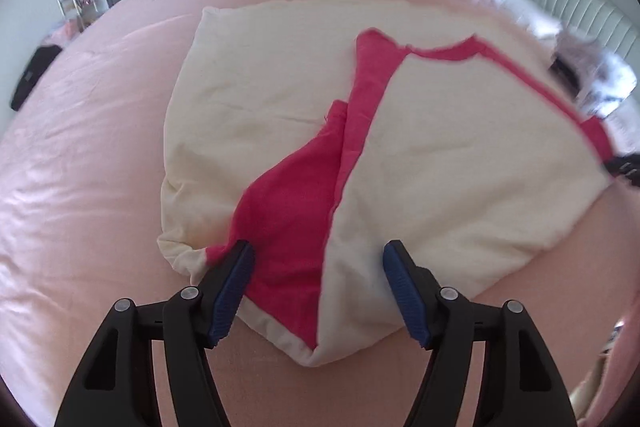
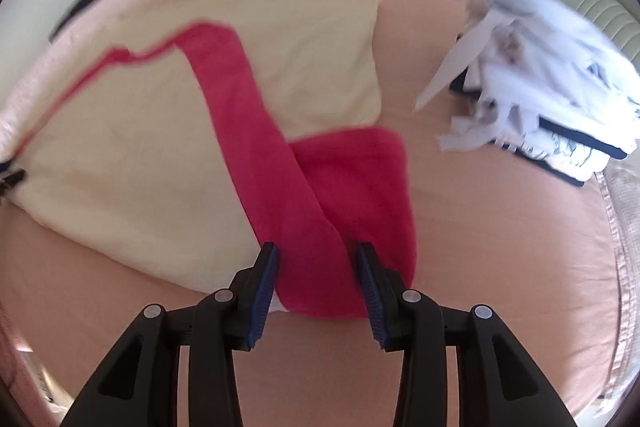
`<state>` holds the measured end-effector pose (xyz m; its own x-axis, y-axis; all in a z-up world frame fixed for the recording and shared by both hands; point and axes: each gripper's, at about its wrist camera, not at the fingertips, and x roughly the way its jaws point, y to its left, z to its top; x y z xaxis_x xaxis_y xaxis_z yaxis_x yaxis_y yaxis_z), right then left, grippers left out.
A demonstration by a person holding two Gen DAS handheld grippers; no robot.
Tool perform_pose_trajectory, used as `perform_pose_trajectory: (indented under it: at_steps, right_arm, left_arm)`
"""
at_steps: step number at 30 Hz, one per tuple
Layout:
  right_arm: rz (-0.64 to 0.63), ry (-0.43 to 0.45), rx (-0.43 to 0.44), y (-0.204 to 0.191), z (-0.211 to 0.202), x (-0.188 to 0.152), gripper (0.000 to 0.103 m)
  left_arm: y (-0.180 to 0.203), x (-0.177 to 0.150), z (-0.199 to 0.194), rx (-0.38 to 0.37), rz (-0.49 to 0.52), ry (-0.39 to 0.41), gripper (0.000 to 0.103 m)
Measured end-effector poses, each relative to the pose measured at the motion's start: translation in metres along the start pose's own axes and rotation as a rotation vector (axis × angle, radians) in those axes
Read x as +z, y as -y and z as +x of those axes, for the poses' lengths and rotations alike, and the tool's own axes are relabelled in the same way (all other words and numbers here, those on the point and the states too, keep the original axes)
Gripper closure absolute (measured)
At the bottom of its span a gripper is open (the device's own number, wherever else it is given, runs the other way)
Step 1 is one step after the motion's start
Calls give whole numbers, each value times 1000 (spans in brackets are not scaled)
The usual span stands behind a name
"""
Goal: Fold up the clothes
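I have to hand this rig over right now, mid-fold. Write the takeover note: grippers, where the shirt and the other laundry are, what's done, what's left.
Left gripper: open, jaws wide over the near edge of the cream-and-red shirt, holding nothing.
Right gripper: open, jaws astride the red sleeve, pads not pressing it.
Shirt lies on the pink bed sheet, both red sleeves already folded inward across the body.
Pile of white clothes waits at the bed's far right.
Left: fold the shirt's body over, set it aside, then the pile.
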<state>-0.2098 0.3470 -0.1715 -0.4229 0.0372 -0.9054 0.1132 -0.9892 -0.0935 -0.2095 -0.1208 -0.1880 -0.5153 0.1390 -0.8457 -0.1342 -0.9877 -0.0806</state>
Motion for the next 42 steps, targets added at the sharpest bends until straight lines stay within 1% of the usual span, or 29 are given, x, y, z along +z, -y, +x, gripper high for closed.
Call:
perform_pose_trajectory:
  at_steps: [2,3,5,6,7,8,9,10,12,13,14,15,16,17,19,21,23,26,28,29,30,31,32,35,37,38,41,42]
  right_arm:
    - [33,19,-4,6,-5,-5,63]
    - [62,23,-11,11,-10,-8,62]
    - [147,38,-64,21,-21,-14,61]
    - [186,59,-62,22,-29,-19,61]
    - [225,79,-61,22,-36,-23,61]
    - [268,98,-44,23,-44,-28,59]
    - [323,104,31,23,-49,-34,59]
    - [371,95,110,21,-50,-39,59]
    - [459,61,258,16,-45,-47,59]
    - [491,34,326,13,-36,-45,59]
    - [517,14,372,8,-30,-49,59]
    - [535,3,376,1,-28,-53,59]
    - [548,18,345,-4,-27,-55,59]
    - [552,52,316,-8,-29,-55,59]
    - [550,98,280,-16,-31,-51,59]
    - [569,115,312,-16,-24,-47,59]
    - [639,130,347,-9,-16,-46,59]
    - [779,152,430,9,-2,-48,59]
    - [872,163,488,19,9,-50,59]
    - [888,171,492,20,10,-49,59]
    - [881,177,479,17,10,-46,59]
    - [855,179,453,13,8,-42,58]
    - [824,182,427,8,6,-38,54]
    - [714,190,367,-4,-6,-31,53]
    - [727,184,356,-3,-2,-33,54]
    - [738,175,353,0,0,-33,58]
    - [760,129,364,5,4,-28,59]
    - [757,108,346,6,1,-29,59]
  left_arm:
    - [-11,-2,-11,17,-30,26,37]
    - [-17,-4,-15,53,-62,32,36]
    - [-31,-10,-19,156,-156,28,37]
    - [-38,-14,-23,166,-221,31,37]
    - [-43,-19,-29,119,-289,47,37]
    - [-45,-23,-37,50,-352,70,37]
    - [-44,-27,-42,15,-397,84,37]
    - [-40,-30,-46,3,-430,92,37]
    - [-31,-38,-46,-48,-506,81,37]
    - [-26,-42,-42,-91,-544,70,37]
    - [-20,-46,-35,-145,-581,56,37]
    - [-13,-51,-28,-184,-604,43,37]
    - [-6,-53,-23,-189,-607,36,38]
    - [1,-55,-19,-178,-601,33,38]
    - [7,-52,-16,-175,-608,71,38]
    - [8,-48,-14,-192,-634,119,38]
    - [4,-46,-10,-208,-677,153,38]
    - [0,-41,-6,-212,-723,195,38]
    - [0,-37,-5,-209,-735,216,42]
    - [2,-35,-5,-206,-727,221,50]
    - [3,-32,-3,-207,-721,223,64]
    - [3,-29,-2,-207,-718,223,70]
    - [3,-28,0,-205,-718,225,76]
    - [-3,-29,1,-230,-742,237,78]
    - [-3,-33,7,-223,-759,222,77]
    - [-2,-35,9,-216,-758,221,77]
    - [2,-37,3,-200,-746,201,77]
    - [3,-40,1,-201,-750,194,76]
